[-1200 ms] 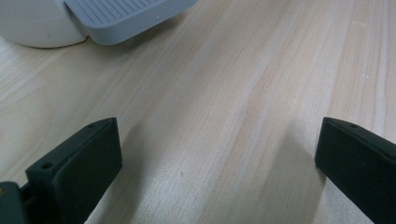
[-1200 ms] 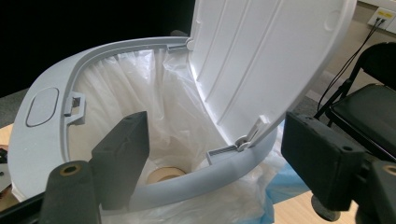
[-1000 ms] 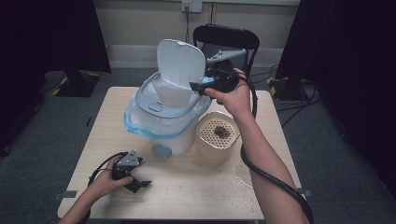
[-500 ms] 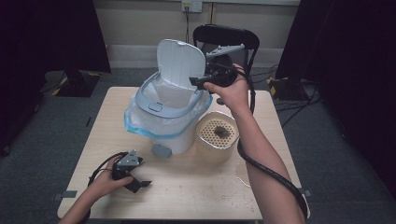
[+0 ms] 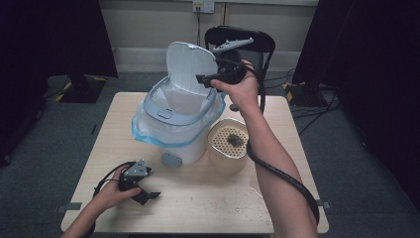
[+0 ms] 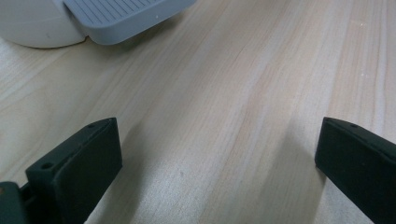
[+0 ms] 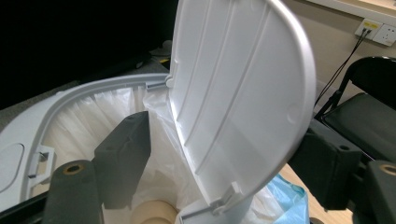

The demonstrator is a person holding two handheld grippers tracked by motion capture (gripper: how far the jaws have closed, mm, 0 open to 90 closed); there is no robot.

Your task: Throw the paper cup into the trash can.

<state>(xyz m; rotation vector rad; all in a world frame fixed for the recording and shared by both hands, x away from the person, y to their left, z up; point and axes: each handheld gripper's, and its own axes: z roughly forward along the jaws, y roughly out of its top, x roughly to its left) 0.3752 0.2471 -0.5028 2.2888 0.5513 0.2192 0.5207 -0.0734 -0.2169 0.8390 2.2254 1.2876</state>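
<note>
The bin [image 5: 178, 126] stands mid-worktop [image 5: 213, 208]; the right gripper [image 7: 219, 154] brackets its raised lid [image 7: 238, 88], jaws partly open and lately narrowing, perhaps not yet pressing; the left gripper [image 6: 217, 163] rests wide open, empty; next, swing the lid down gently.

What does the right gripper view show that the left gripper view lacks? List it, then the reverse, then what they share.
Right gripper view: the raised white lid between the right gripper's jaws, which have just closed slightly, the bag liner, a black chair. Left gripper view: the grey pedal and bare table between the left gripper's open jaws. Shared: parts of the bin, black jaws standing apart.
</note>
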